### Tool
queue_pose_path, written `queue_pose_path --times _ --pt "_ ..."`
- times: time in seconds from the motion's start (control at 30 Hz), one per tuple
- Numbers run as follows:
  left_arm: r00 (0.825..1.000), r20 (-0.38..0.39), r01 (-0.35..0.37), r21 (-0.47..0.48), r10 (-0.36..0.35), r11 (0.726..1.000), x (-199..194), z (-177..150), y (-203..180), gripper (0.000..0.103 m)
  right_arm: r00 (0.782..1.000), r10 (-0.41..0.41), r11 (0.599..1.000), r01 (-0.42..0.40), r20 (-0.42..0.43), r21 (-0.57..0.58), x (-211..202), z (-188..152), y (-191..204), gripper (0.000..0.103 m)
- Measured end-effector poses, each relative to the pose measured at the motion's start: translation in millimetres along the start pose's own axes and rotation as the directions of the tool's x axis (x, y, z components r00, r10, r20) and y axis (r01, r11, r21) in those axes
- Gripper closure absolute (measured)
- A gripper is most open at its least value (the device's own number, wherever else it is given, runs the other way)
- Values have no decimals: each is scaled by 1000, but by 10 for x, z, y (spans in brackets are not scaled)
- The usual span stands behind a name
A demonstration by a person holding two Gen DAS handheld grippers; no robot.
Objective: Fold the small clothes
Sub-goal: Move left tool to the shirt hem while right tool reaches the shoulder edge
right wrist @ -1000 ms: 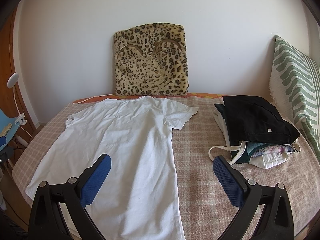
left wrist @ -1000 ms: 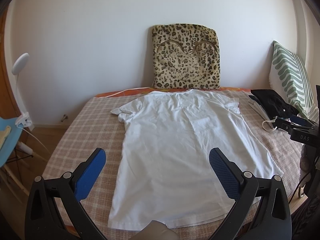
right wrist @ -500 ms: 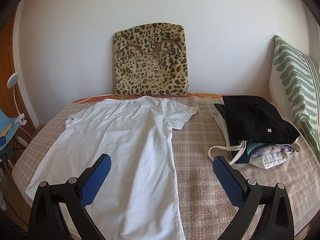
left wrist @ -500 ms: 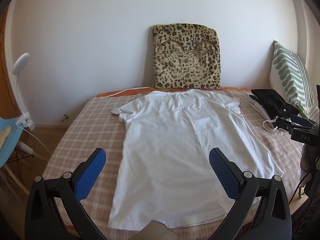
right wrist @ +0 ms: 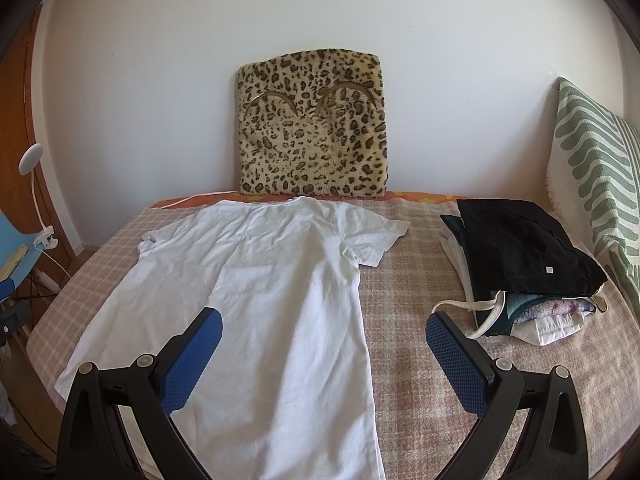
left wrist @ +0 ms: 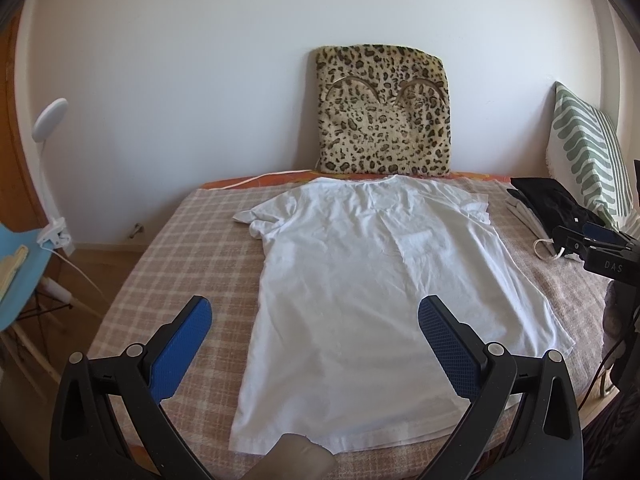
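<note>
Left hand-held gripper (left wrist: 315, 322) and right hand-held gripper (right wrist: 323, 332) both hang released, blue pads wide apart, above the white cotton T-shirt (left wrist: 372, 276) spread flat on the checked bed (left wrist: 176, 248)

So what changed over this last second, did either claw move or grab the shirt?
Nothing visibly changed. The left claw and right claw hang open above the white T-shirt, which lies flat and untouched on the checked bedspread; the clothes pile is as before.
</note>
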State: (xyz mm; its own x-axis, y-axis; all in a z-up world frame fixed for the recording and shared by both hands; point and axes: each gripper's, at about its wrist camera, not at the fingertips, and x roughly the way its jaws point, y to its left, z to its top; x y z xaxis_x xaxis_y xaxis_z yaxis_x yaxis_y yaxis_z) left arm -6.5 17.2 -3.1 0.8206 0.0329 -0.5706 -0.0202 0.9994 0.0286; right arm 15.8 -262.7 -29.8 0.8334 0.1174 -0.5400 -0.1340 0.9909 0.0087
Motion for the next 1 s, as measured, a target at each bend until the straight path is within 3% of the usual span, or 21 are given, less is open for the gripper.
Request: queue_pose_path --times 0.33,0.53,0.67,0.83,0.9,1.0 --pt "998 -59 32 -101 -39 994 59 -134 346 1 999 39 999 -39 10 -30 105 109 271 0" --pt "991 -57 107 -182 -119 977 89 -278 611 16 994 107 993 -108 -5 -39 246 209 493 0" --pt "979 -111 141 -240 -172 960 223 -358 766 27 989 148 988 -149 -15 -36 374 324 624 2" --pt "967 -180 135 -233 -179 963 398 -503 852 37 975 219 975 -220 -21 -35 581 523 819 6" --pt "954 -212 156 -256 -213 954 479 -588 894 49 967 250 966 -252 -51 -57 720 636 949 8" --pt "929 -261 177 -309 -263 934 582 -724 951 53 955 282 953 -290 -89 -88 960 786 1166 8"
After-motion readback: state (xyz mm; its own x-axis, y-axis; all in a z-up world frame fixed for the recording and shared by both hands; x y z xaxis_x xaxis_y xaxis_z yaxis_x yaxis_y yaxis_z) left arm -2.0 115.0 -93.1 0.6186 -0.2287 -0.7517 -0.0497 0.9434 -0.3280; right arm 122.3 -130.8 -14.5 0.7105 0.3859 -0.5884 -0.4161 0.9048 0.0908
